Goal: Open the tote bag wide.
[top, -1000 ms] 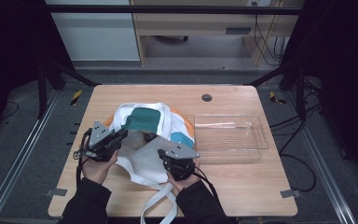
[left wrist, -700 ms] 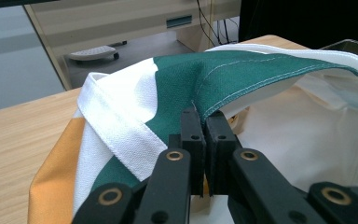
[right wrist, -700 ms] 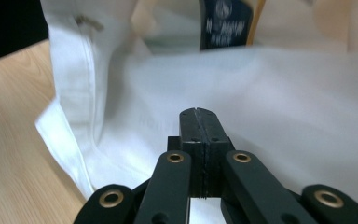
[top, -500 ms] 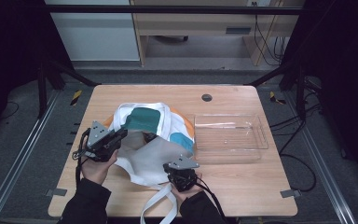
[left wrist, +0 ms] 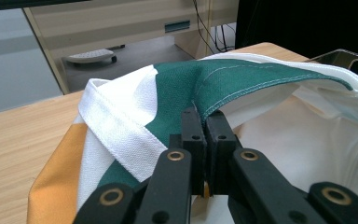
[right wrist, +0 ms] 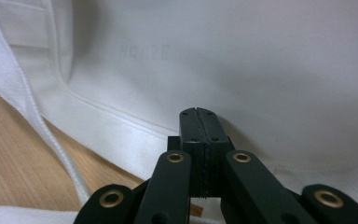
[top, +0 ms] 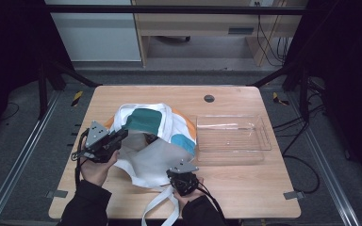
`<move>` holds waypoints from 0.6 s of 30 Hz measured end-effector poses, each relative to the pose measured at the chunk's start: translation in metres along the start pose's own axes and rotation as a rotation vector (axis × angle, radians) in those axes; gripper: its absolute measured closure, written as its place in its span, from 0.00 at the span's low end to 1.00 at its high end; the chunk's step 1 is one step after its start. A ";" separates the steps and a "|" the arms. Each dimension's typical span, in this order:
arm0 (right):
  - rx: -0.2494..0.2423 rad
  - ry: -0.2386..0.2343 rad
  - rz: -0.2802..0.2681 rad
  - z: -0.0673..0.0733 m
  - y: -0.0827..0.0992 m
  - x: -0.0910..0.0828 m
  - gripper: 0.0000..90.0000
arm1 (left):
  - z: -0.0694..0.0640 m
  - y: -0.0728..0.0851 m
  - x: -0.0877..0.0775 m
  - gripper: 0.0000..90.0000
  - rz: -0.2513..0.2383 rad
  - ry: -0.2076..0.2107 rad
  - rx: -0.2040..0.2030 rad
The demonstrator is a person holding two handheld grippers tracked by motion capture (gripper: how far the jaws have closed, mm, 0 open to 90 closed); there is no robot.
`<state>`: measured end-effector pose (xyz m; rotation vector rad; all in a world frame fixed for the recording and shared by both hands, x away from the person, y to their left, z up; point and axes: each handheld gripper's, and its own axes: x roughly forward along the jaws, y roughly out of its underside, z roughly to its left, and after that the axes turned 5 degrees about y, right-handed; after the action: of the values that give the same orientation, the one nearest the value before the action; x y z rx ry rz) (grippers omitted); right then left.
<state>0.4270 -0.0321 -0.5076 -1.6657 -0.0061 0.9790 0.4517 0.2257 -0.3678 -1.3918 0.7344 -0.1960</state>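
A white tote bag [top: 158, 153] with green, orange and teal patches lies crumpled mid-table. My left gripper [top: 120, 135] holds its left rim raised; in the left gripper view the jaws [left wrist: 204, 119] are shut on the green hem of the bag [left wrist: 242, 79]. My right gripper [top: 179, 173] sits low at the bag's near edge. In the right gripper view it [right wrist: 199, 112] is shut, its tips against the white cloth [right wrist: 261, 70]; I see no cloth between the jaws. The bag's white straps [top: 158, 207] trail toward the table's front edge.
A clear plastic tray [top: 231, 139] stands just right of the bag. A small round hole [top: 209, 98] sits in the wooden table [top: 254, 193] near its far edge. Metal frame rails run along both sides of the table.
My right gripper has sunk and drawn back toward the person, from beside the teal patch to the bag's near edge. The left gripper has kept its hold in place.
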 end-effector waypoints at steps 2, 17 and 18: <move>0.009 0.002 0.007 -0.001 0.001 0.001 1.00 | 0.000 0.000 0.000 0.97 -0.002 0.001 -0.002; 0.023 0.002 0.035 -0.004 0.001 0.003 1.00 | -0.001 -0.006 -0.004 0.98 -0.012 0.012 -0.005; 0.023 0.002 0.035 -0.004 0.001 0.003 1.00 | -0.001 -0.007 -0.005 0.98 -0.014 0.013 -0.003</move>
<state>0.4305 -0.0340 -0.5101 -1.6502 0.0351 1.0002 0.4495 0.2261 -0.3597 -1.3995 0.7359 -0.2150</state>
